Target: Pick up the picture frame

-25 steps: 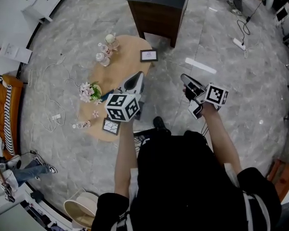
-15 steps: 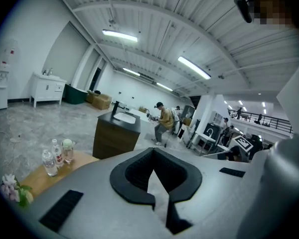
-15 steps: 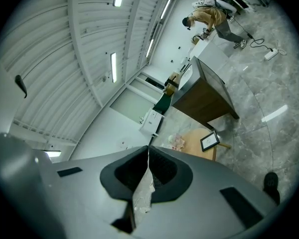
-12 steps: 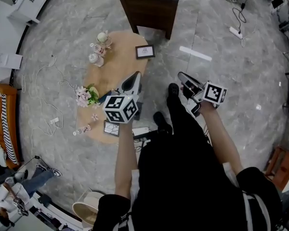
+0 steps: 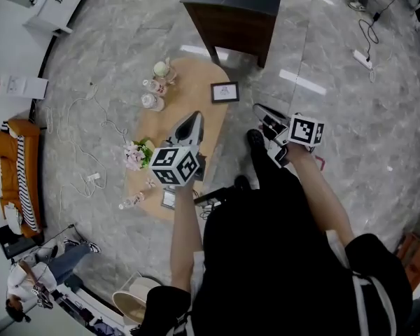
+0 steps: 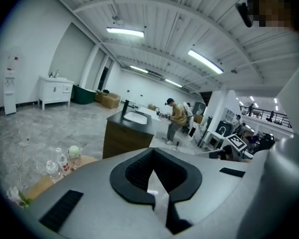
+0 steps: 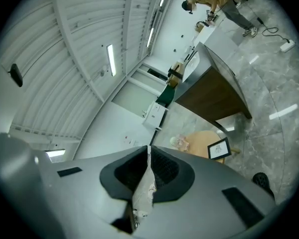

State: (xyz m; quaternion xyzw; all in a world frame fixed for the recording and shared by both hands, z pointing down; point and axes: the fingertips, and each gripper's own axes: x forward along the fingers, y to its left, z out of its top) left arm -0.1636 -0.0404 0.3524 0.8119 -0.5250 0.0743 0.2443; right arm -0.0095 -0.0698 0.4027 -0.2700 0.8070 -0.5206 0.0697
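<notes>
We see the picture frame (image 5: pixel 225 92) at the upper right end of the oval table (image 5: pixel 194 81), just above the centre of the head view. Both grippers are apart from it. The left gripper (image 5: pixel 194 117) hangs over the table, below and left of it, and the right gripper (image 5: pixel 260 110) hangs over the floor, near it at its lower right. Each has its 2 jaws pressed together, with nothing between them. In the right gripper view the picture frame (image 7: pixel 219 148) shows right of the jaw tips. A second frame (image 5: pixel 169 199) lies at the table's lower end.
</notes>
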